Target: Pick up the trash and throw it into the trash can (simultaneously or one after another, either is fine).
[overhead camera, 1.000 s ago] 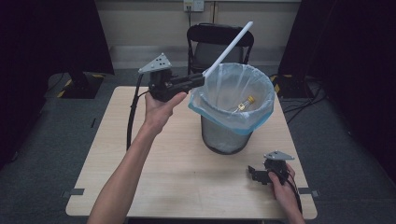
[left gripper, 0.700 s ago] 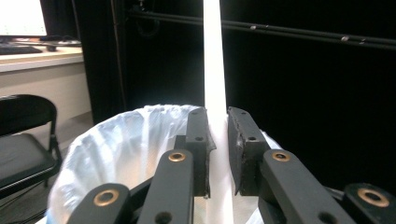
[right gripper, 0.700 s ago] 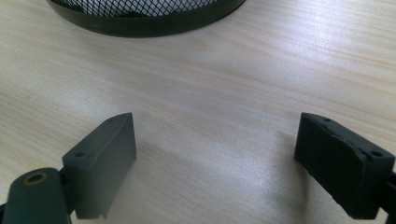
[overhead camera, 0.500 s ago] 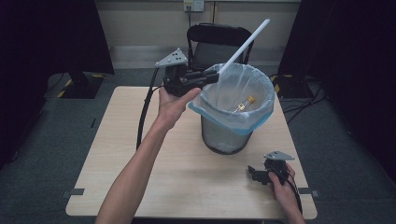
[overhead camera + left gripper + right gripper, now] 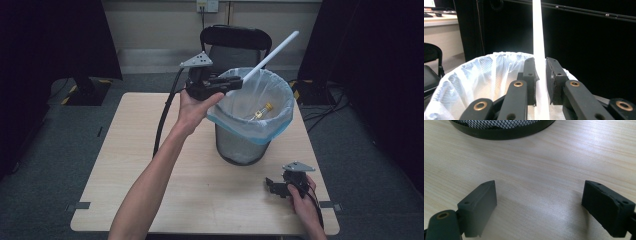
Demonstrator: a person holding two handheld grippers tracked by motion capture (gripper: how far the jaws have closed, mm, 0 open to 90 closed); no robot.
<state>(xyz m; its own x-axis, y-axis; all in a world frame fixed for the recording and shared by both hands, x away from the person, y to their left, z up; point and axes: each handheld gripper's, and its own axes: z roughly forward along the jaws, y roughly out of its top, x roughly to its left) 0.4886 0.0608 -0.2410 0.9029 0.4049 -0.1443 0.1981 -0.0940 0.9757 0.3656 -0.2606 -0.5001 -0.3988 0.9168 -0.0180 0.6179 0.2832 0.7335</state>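
On a pale wooden surface (image 5: 130, 165), left hand-held gripper (image 5: 231, 83) clamped on a white stick (image 5: 270, 56) above the lined bin (image 5: 250, 125), right hand-held gripper (image 5: 276, 188) wide open, empty; likely snagging the liner if tipped carelessly; stick's lower end hidden between the jaws.
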